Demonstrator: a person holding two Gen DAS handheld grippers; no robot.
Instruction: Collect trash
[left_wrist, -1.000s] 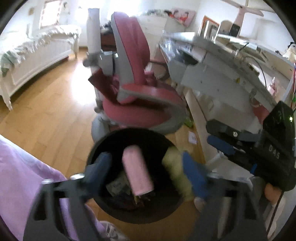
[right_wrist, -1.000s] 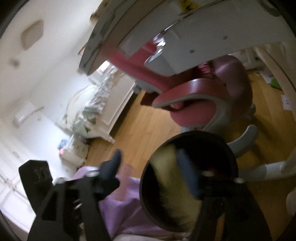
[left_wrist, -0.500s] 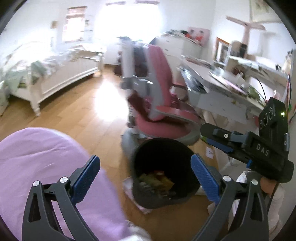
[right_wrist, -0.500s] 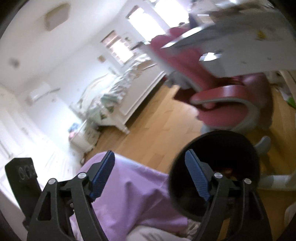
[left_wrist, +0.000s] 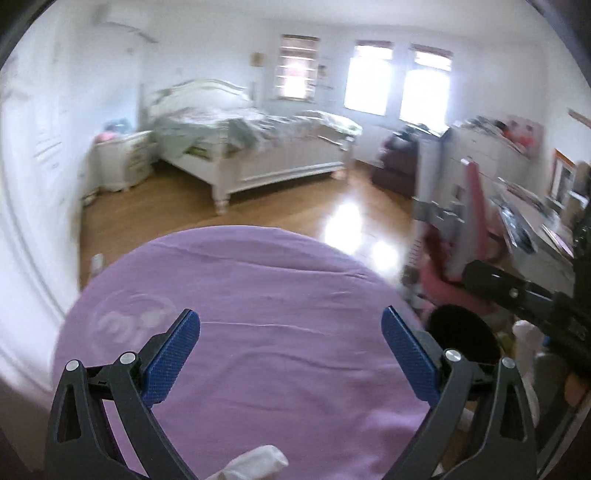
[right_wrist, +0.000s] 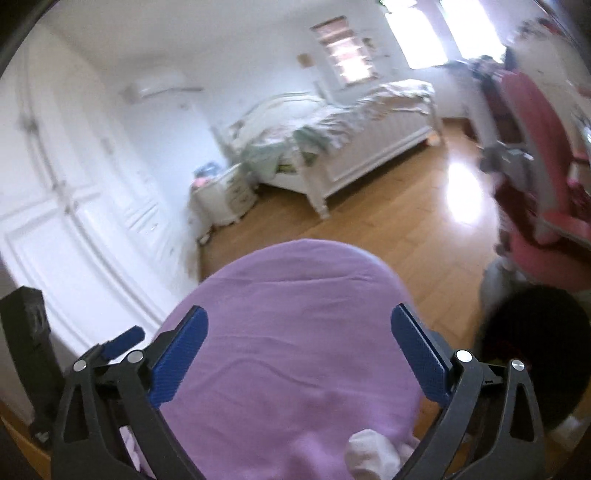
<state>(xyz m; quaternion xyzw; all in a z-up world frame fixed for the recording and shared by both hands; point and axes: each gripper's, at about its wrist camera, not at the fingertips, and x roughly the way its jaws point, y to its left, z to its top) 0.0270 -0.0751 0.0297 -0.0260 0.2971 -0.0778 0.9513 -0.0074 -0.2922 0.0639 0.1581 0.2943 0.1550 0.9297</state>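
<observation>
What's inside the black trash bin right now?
In the right wrist view the black trash bin sits at the right edge, blurred; its inside shows dark, with a faint reddish patch. The right gripper's finger covers part of it, so the contents cannot be identified.

Open wooden floor (left_wrist: 280, 206) ahead toward white bed (left_wrist: 258, 155); purple-clad knee (left_wrist: 258, 332) close below, pink swivel chair (left_wrist: 469, 236) crowding right.

Black bin (right_wrist: 532, 354) blurred, cut by right edge, contents unreadable
</observation>
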